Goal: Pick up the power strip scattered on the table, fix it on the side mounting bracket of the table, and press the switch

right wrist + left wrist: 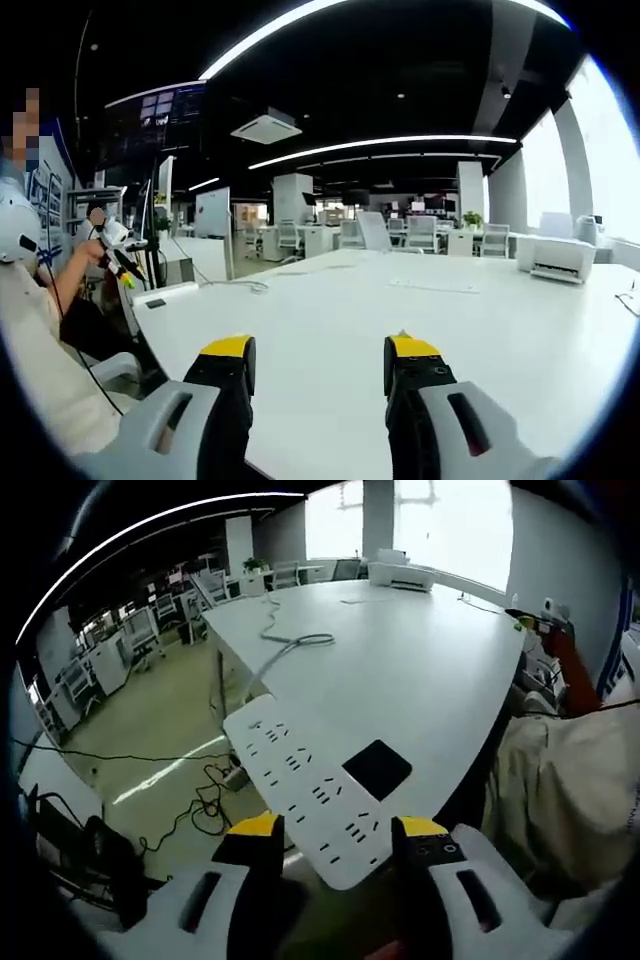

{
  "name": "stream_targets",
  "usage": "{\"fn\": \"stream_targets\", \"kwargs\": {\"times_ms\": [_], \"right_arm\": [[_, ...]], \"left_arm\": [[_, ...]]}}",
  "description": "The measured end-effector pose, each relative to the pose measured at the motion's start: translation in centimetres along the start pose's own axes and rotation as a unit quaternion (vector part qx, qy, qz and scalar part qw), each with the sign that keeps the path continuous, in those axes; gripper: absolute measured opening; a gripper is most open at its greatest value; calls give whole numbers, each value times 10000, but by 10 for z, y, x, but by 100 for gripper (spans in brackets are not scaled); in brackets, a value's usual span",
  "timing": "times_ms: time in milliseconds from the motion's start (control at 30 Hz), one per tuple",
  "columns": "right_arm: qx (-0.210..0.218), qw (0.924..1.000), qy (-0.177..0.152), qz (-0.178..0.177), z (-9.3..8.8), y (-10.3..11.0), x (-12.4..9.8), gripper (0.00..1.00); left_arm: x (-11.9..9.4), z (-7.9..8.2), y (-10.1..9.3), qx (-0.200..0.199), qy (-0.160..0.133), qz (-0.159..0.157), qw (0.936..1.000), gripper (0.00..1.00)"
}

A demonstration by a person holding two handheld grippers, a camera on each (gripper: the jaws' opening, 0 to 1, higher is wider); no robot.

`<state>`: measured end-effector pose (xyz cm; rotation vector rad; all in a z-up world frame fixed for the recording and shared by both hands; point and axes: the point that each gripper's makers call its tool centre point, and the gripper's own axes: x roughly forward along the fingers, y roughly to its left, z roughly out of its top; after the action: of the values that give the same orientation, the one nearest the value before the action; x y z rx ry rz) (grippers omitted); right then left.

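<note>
A white power strip (300, 785) lies slanted along the left edge of the white table (420, 660), partly overhanging it. Its near end sits between the yellow-tipped jaws of my left gripper (337, 828), which stand wide apart with a small gap on each side. The strip's grey cable (290, 645) trails off across the tabletop. In the right gripper view, my right gripper (318, 352) is open over the table (400, 310) with nothing in it. At far left there, a hand holds the left gripper (115, 252) at the power strip (165, 293).
A black square (377, 768) lies on the table beside the strip. A white printer (400, 575) (558, 258) stands at the far end. Loose cables (200, 800) lie on the floor left of the table. A person's beige clothing (560, 800) is at the right.
</note>
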<state>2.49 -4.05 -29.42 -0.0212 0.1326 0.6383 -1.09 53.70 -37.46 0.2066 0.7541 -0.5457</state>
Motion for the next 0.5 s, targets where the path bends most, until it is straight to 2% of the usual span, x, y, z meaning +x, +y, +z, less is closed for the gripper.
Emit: {"fn": "stream_targets", "kwargs": {"times_ms": [233,500], "right_arm": [[6,10000,-4,-5,0,-2,0,47],[16,10000,13,-3,-2,-2,1,47]], "left_arm": [[8,-5,-1,54,186,-123,9997,48],[13,-5,-2,-2,183,-221,9996,47]]}}
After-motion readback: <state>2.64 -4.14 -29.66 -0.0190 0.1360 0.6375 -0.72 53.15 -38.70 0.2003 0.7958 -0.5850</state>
